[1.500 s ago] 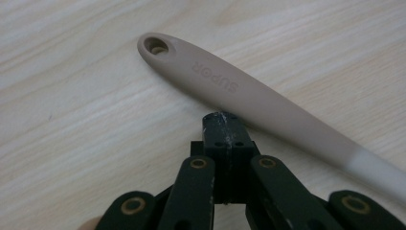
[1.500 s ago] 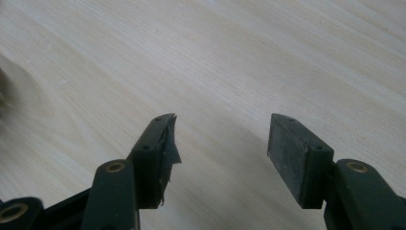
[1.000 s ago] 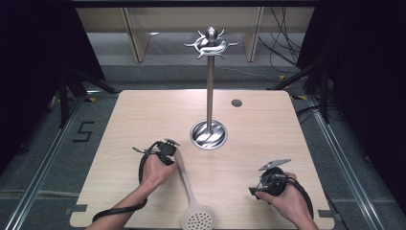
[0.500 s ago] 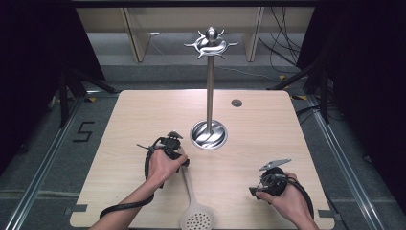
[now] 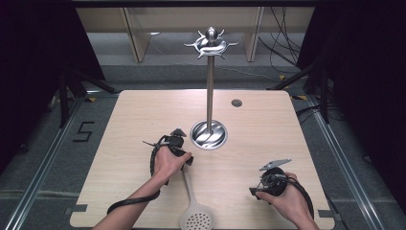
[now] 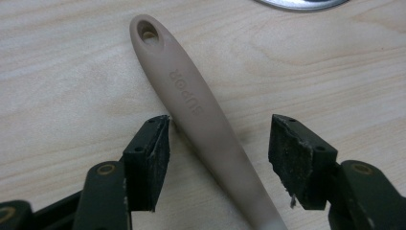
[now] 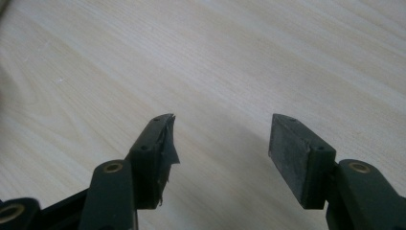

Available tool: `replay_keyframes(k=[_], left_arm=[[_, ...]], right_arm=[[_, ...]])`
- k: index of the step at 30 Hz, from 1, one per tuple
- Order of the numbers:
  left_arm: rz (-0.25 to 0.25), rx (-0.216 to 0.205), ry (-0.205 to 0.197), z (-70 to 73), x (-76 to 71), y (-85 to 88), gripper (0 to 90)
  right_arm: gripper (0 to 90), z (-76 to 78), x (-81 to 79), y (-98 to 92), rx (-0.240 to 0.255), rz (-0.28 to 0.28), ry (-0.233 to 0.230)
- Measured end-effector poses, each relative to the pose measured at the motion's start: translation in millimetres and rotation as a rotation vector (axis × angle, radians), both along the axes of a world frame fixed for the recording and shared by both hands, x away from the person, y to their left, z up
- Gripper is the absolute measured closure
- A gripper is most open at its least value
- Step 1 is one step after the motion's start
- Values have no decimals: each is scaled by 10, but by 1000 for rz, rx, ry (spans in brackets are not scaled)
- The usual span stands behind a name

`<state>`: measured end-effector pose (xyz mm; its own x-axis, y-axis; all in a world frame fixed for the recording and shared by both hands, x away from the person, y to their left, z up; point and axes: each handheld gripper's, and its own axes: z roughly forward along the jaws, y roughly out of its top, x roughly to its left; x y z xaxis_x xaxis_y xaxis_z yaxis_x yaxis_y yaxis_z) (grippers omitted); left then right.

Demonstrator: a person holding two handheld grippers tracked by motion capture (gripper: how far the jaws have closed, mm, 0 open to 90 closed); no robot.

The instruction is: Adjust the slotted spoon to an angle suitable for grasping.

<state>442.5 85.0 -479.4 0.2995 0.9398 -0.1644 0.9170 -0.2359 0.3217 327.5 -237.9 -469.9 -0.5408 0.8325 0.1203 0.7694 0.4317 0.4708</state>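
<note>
Since a moment ago we are bringing the left gripper (image 6: 218,139) forward over the spoon handle (image 6: 201,115), jaws spread around it; right gripper (image 7: 220,139) is waiting spread above table (image 5: 143,124).

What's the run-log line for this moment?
left tongs: open, straddling spoon handle | right tongs: open over bare table | stand: empty

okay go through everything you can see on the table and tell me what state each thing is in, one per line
Slotted spoon: lying flat on the table, handle between the left gripper's open jaws, not clamped.
Left gripper: open, straddling the handle.
Right gripper: open, empty, over bare table.
Utensil stand: upright, hooks empty.
Table: flat, carrying the stand and spoon.
</note>
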Motion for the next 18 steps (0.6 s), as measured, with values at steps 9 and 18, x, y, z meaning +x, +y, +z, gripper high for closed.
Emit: replay_keyframes(k=[9, 18], left_arm=[[3, 47, 18, -15, 3, -69, 473], [-10, 50, 36, -4, 39, -69, 514]], right_arm=[[420, -7, 7, -9, -4, 7, -1], [417, -11, 10, -10, -5, 14, -6]])
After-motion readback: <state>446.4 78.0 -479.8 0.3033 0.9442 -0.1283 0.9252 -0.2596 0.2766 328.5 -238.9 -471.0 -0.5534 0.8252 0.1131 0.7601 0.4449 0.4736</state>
